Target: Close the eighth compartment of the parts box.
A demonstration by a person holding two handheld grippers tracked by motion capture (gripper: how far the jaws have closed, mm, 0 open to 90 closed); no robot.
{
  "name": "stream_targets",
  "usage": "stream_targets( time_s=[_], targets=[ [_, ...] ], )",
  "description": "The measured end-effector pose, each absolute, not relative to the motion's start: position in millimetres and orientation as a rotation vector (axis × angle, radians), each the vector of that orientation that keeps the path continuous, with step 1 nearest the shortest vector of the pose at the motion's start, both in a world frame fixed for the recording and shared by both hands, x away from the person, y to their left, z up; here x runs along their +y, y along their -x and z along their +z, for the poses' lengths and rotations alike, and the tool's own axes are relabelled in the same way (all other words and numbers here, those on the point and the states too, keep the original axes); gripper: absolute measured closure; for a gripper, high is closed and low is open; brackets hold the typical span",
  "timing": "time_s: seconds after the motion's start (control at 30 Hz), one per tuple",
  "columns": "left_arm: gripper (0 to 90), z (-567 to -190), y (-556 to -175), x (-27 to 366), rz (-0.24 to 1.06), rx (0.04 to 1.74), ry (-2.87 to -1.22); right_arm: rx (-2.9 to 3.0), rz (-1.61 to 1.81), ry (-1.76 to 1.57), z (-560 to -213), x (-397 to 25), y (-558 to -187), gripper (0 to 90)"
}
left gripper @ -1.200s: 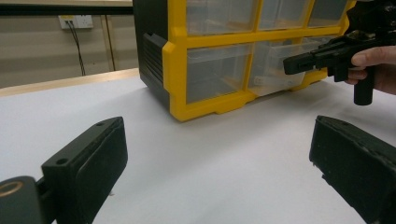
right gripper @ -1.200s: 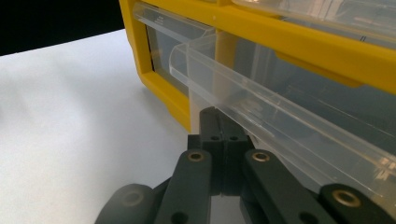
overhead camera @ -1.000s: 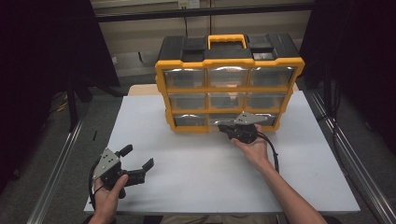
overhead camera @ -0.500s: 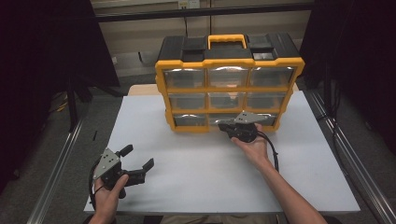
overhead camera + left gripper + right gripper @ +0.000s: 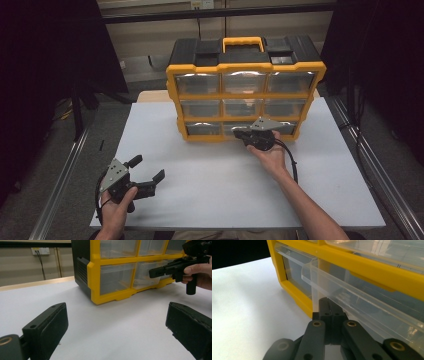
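Your right gripper point(image 5: 239, 134), jaws pressed together under the lip of the bottom-middle clear drawer point(image 5: 352, 295) of the yellow organizer point(image 5: 245, 67) at frame center, hasn't pulled it out yet, while your left gripper point(image 5: 148, 169) waits spread at lower left.

Right gripper point(image 5: 329, 315) jaw tips tucked under the clear drawer point(image 5: 362, 302) lip, contact hidden; drawer contents too blurred to identify; organizer point(image 5: 130, 272) top and right side cut by the left gripper view's frame; person's forearms cut at high view's bottom edge.
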State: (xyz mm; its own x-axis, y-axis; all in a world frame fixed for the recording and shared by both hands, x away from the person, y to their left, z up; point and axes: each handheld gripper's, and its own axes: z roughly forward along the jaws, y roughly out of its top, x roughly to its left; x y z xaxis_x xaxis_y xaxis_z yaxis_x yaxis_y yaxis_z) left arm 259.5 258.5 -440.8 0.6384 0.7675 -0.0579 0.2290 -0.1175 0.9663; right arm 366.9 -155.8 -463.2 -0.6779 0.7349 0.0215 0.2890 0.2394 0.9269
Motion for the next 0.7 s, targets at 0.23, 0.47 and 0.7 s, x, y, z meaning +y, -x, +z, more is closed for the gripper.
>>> stream_targets(
  time_s=[0.23,0.47,0.7],
  targets=[
    [4.3,-440.5,-259.5,258.8,0.568,0.826,-1.669,2.090,1.413,-0.936,-462.9,-155.3,-369.1,90.0],
    [4.3,-440.5,-259.2,258.7,0.566,0.829,-1.667,2.082,1.415,-0.943,-463.5,-155.5,-371.2,90.0],
    [4.3,-440.5,-259.2,258.8,0.562,0.830,-1.663,2.082,1.423,-0.948,-463.9,-156.9,-372.5,90.0]
  ],
)
